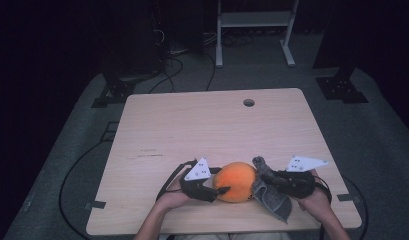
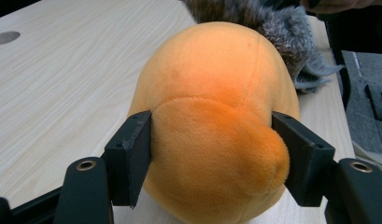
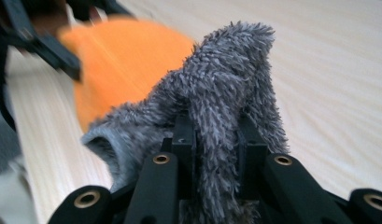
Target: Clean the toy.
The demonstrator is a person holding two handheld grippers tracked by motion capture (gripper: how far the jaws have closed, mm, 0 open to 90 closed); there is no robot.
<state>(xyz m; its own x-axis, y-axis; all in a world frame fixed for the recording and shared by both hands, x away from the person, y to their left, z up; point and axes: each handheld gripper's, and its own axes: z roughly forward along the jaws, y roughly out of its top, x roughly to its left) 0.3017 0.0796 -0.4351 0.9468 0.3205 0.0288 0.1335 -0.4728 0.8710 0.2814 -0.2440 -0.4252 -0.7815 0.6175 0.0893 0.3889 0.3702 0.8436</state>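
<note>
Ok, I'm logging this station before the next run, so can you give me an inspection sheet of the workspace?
Surface: light wooden table, round hole near far edge.
Job's things: round orange plush toy with shaggy grey fabric part, lying at the near edge.
Clutter: nothing seen.
Grippers: left gripper jaws pressed on the orange plush; right gripper shut on the grey fabric.
Cables: black cable looping from left gripper; more cables on floor.
Surroundings: grey carpet, white metal stand behind table, dark room.
</note>
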